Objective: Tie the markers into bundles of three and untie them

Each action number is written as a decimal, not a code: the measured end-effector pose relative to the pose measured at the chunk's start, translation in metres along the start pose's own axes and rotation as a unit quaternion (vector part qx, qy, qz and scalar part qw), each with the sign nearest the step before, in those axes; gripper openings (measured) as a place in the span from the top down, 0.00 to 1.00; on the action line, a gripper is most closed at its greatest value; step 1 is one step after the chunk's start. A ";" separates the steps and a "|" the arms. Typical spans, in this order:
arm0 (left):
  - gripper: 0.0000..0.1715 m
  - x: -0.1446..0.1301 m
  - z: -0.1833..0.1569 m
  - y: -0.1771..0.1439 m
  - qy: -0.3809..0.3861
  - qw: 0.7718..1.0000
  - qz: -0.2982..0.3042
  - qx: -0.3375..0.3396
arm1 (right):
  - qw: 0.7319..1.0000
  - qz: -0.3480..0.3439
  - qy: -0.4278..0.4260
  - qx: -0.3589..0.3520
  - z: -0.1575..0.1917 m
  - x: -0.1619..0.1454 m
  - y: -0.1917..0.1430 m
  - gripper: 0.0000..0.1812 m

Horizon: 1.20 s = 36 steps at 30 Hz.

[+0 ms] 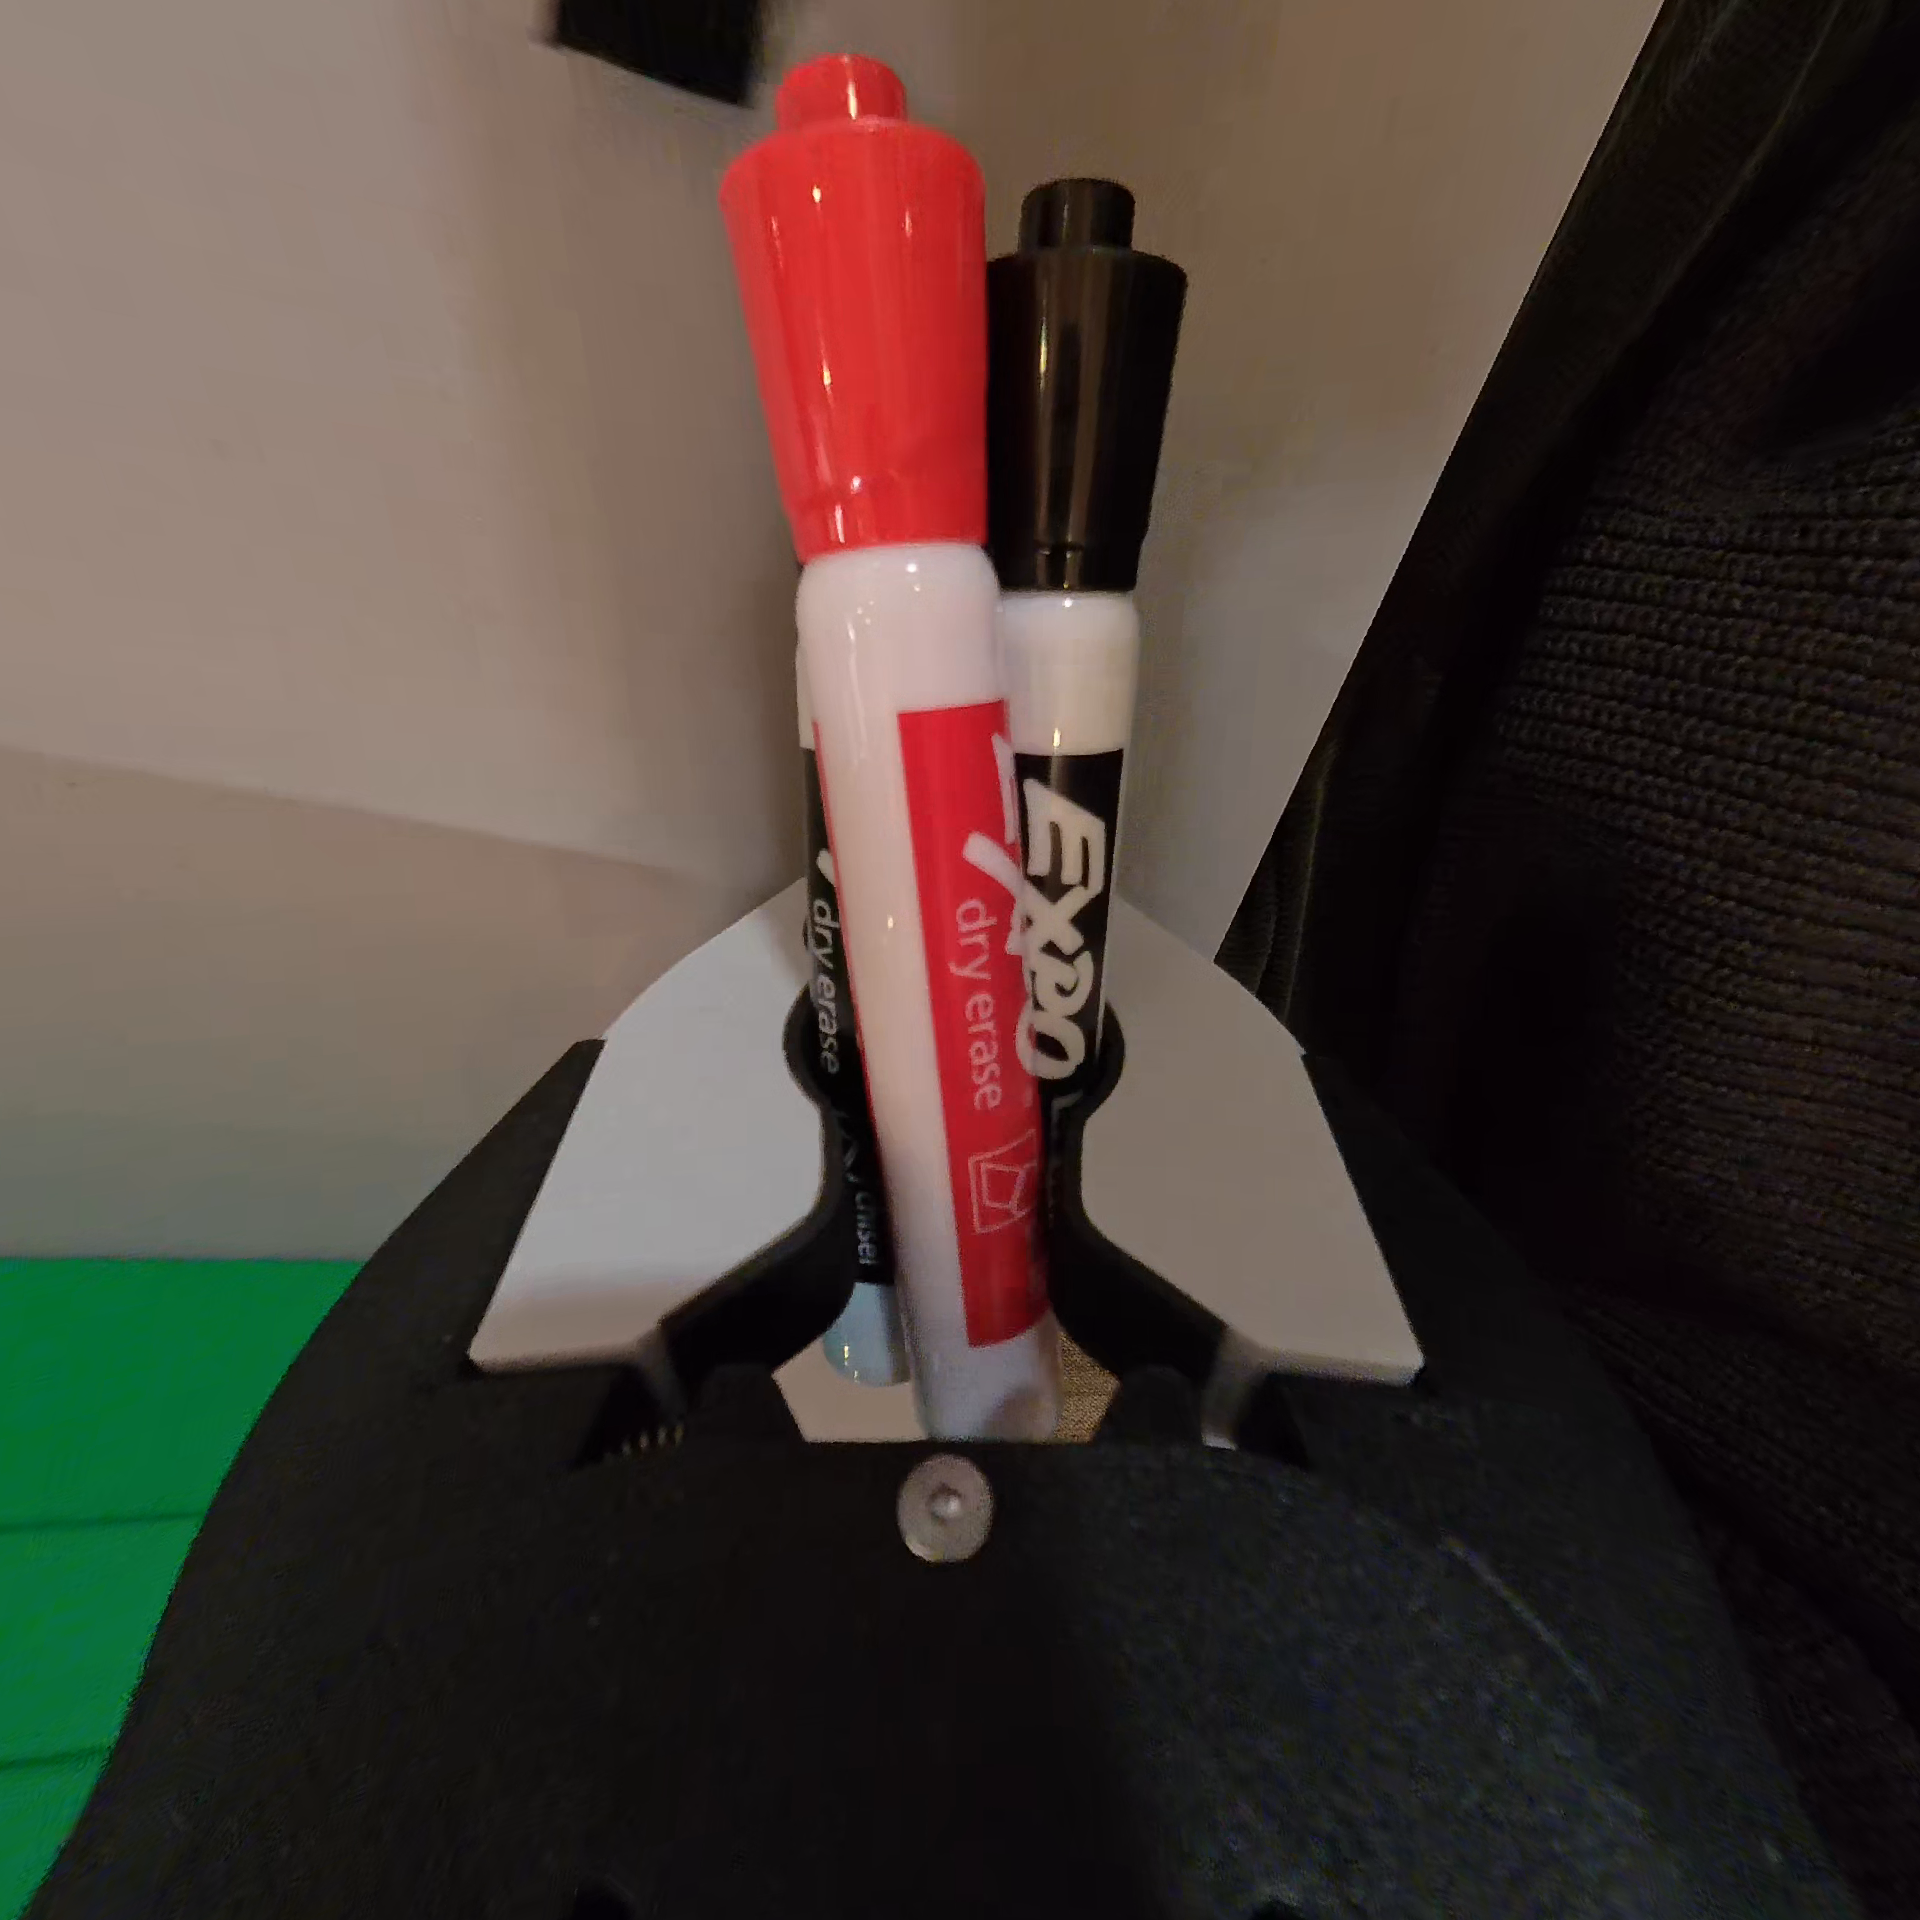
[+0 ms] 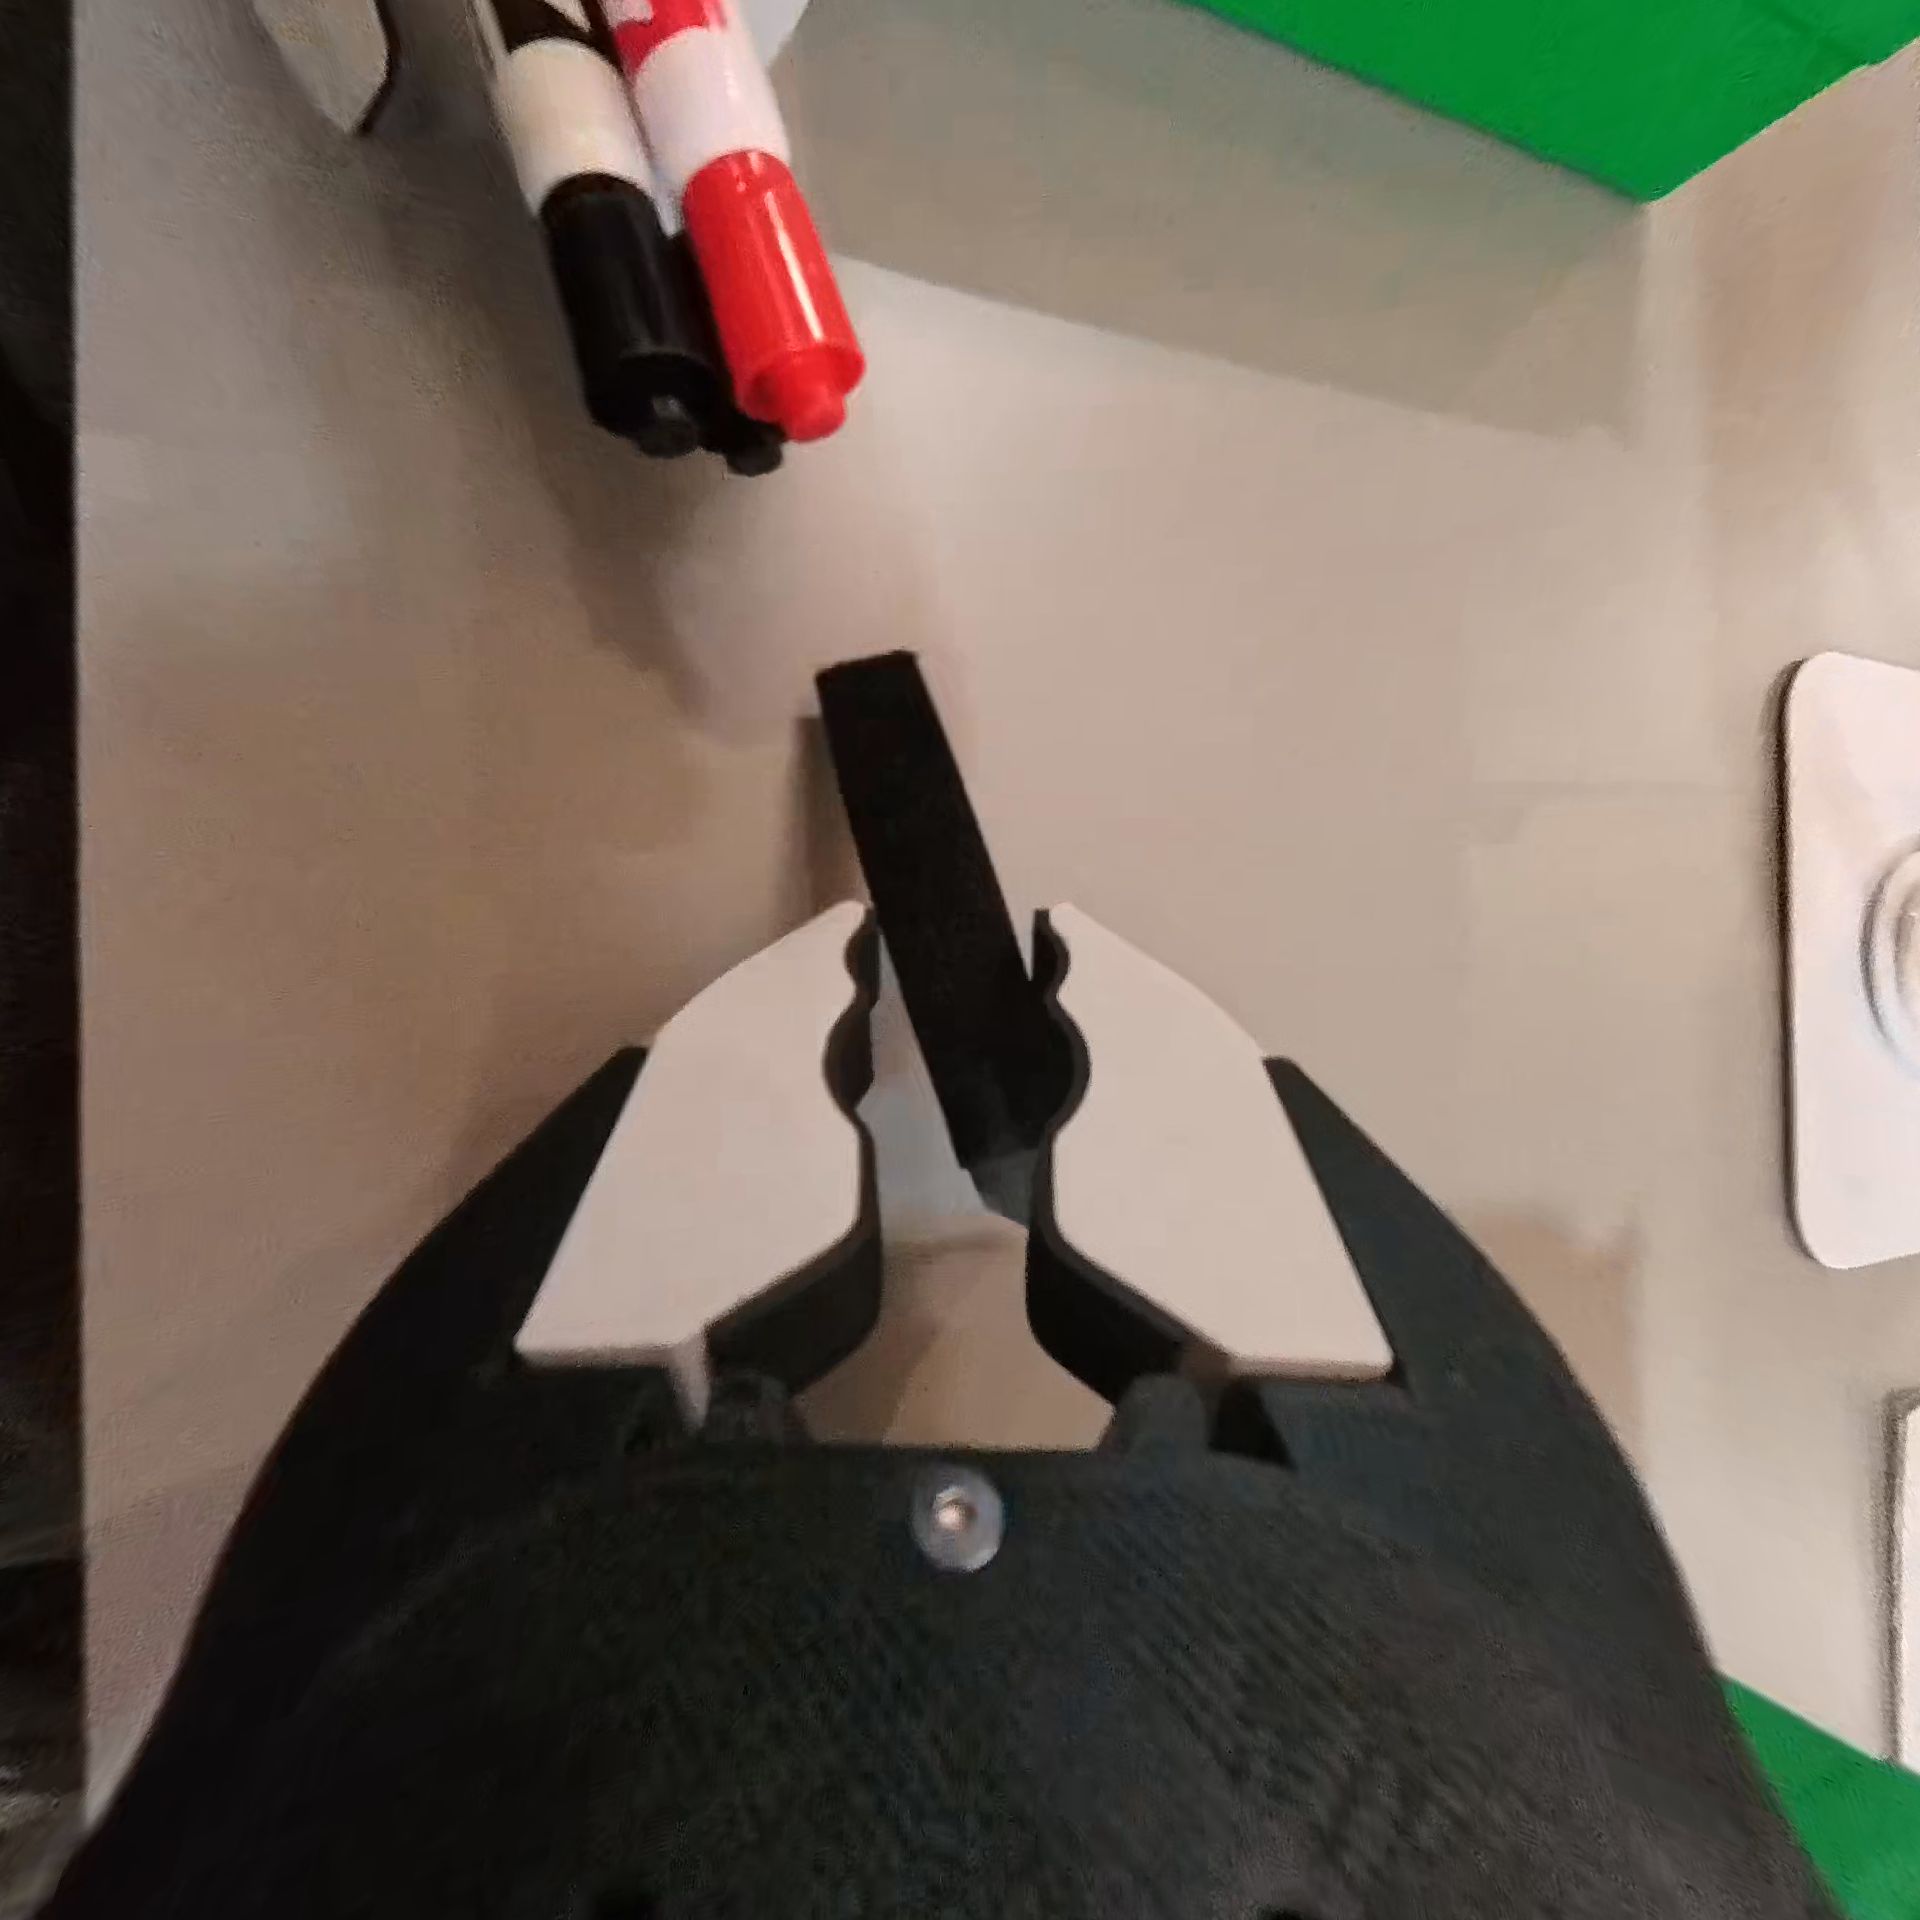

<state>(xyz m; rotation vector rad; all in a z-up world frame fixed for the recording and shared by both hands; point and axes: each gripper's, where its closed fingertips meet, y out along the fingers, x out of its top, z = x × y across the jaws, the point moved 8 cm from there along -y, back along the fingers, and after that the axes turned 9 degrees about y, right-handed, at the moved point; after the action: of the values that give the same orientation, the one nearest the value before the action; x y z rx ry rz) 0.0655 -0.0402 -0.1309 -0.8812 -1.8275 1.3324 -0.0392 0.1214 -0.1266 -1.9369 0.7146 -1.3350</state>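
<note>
My left gripper point(image 1: 951, 935) is shut on a bundle of three dry-erase markers that point away from me: a red-capped marker point(image 1: 862, 343) in front, a black-capped marker point(image 1: 1081, 416) to its right, and a third marker point(image 1: 826, 935) mostly hidden behind on the left. The bundle also shows at the top of the right wrist view, with its red cap point(image 2: 769, 301) and black caps point(image 2: 623, 312) pointing down. My right gripper point(image 2: 951, 920) is shut on a flat black bar point(image 2: 914, 831) with a white edge, which sticks out forward, tilted left, just below the marker caps and apart from them.
A pale beige surface point(image 2: 1299, 623) fills the background. A white square pad with a round fitting point(image 2: 1849, 966) is at the right. Green areas lie at the top right point(image 2: 1558, 83) and the lower left point(image 1: 125, 1455). Black knitted fabric point(image 1: 1662, 935) fills the right side.
</note>
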 end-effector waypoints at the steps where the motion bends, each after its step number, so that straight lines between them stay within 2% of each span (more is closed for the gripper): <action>1: 0.74 0.000 0.000 0.000 0.000 1.000 0.000 0.001 | 1.000 0.010 0.002 0.002 0.003 -0.001 -0.001 0.84; 9: 0.74 0.000 0.000 0.000 0.000 1.000 -0.002 -0.001 | 0.998 0.055 0.035 0.007 0.042 -0.013 -0.010 0.79; 13: 0.74 -0.001 0.000 0.000 -0.001 1.000 -0.003 -0.003 | 0.998 0.022 0.052 -0.040 0.041 -0.017 -0.018 0.80; 18: 0.74 -0.001 0.000 0.000 -0.002 1.000 -0.003 -0.003 | 0.993 -0.024 0.113 0.010 0.035 -0.016 -0.028 0.81; 23: 0.74 0.000 0.000 0.000 -0.003 1.000 -0.002 -0.003 | 0.988 -0.042 0.123 -0.084 0.015 -0.012 -0.022 0.78; 28: 0.74 -0.001 0.000 0.000 -0.004 1.000 -0.003 -0.003 | 0.984 0.047 0.164 -0.052 0.014 -0.027 -0.003 0.77; 30: 0.74 0.000 -0.001 0.000 -0.004 1.000 -0.001 -0.002 | 0.985 0.038 0.164 -0.034 0.018 -0.028 -0.007 0.85; 36: 0.74 0.000 -0.001 0.000 -0.004 1.000 0.000 0.000 | 0.985 0.006 0.168 0.022 0.020 -0.026 -0.028 0.87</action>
<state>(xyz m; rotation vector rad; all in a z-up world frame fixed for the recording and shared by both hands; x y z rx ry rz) 0.0665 -0.0399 -0.1308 -0.8771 -1.8342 1.3367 -0.0273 0.1625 -0.1251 -1.6874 0.8461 -1.6784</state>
